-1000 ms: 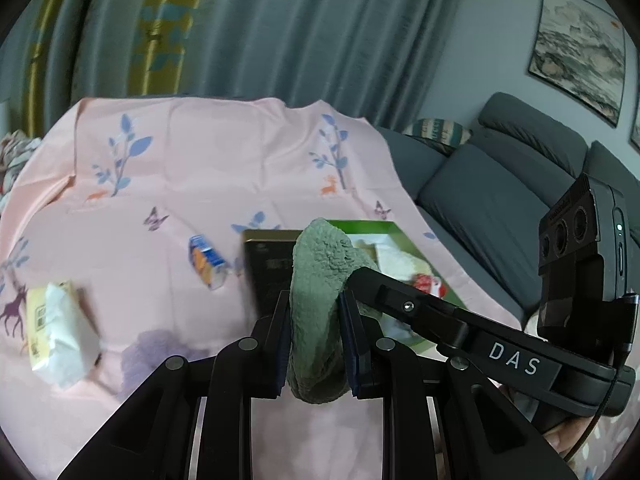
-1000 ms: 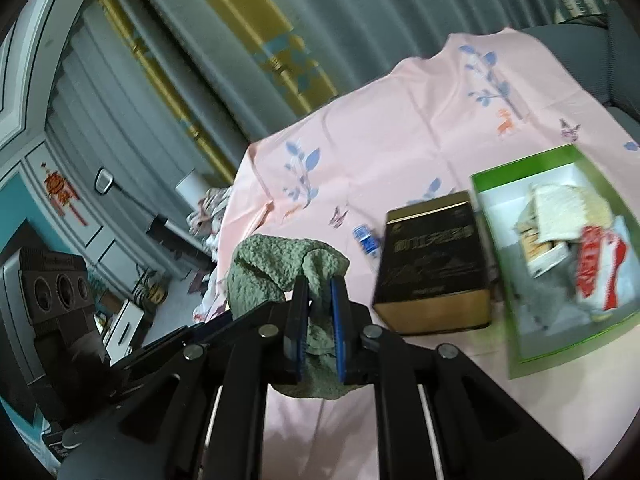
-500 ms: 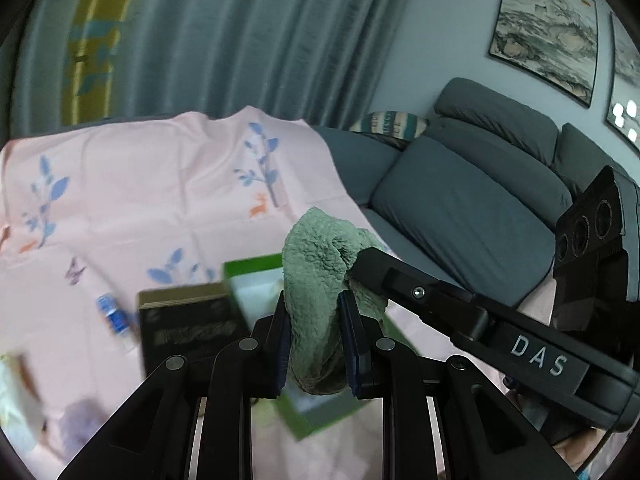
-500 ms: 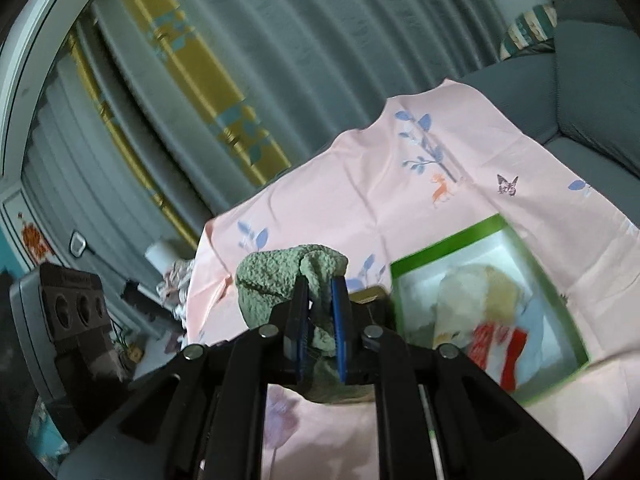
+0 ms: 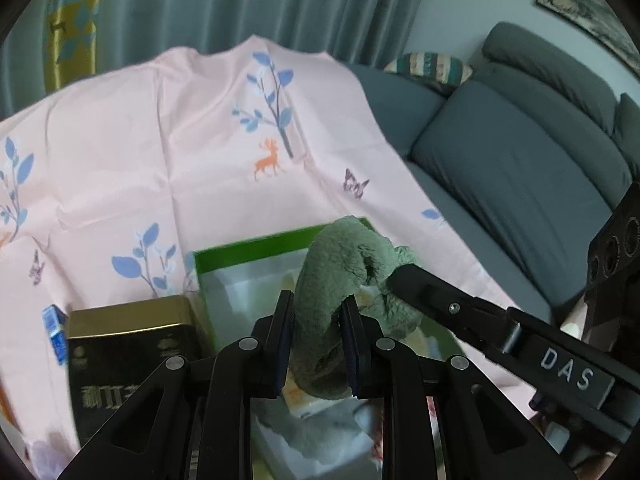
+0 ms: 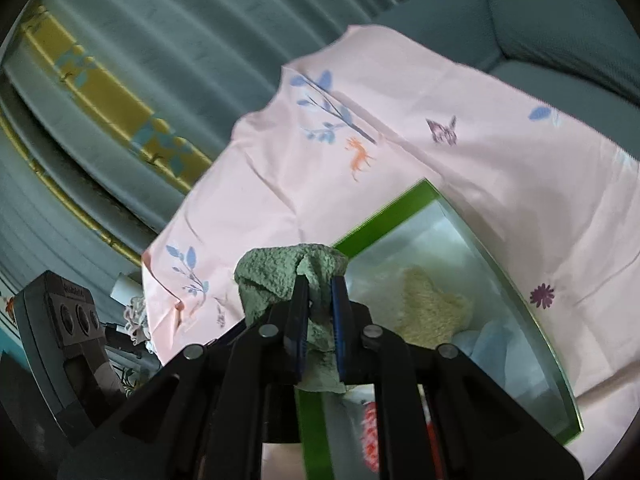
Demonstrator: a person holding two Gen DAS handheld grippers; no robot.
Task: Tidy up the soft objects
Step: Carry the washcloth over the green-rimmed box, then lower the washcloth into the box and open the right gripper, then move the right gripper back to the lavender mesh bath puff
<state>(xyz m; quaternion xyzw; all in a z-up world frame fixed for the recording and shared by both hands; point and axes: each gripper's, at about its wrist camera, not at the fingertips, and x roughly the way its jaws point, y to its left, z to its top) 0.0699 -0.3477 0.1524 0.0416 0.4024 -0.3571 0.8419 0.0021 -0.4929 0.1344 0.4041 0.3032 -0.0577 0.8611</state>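
A green fluffy cloth (image 5: 340, 276) hangs between both grippers above the green-rimmed box (image 5: 256, 246). My left gripper (image 5: 318, 312) is shut on one end of it. The right gripper's finger reaches in from the right of the left wrist view and pinches the other end. In the right wrist view my right gripper (image 6: 319, 300) is shut on the green cloth (image 6: 280, 276), right over the green-rimmed box (image 6: 384, 208). Inside lie a beige fluffy piece (image 6: 424, 308), a pale blue item (image 6: 488, 344) and something red and white (image 6: 370, 436).
A pink printed tablecloth (image 5: 180, 148) covers the table. A dark gold-topped tin (image 5: 120, 356) stands left of the box, with a small blue packet (image 5: 54, 330) beside it. A grey sofa (image 5: 520, 152) is on the right, curtains behind.
Both grippers have carried the cloth to the right, from beside the dark tin to over the green box, and a little lower. The grip on the cloth is unchanged.
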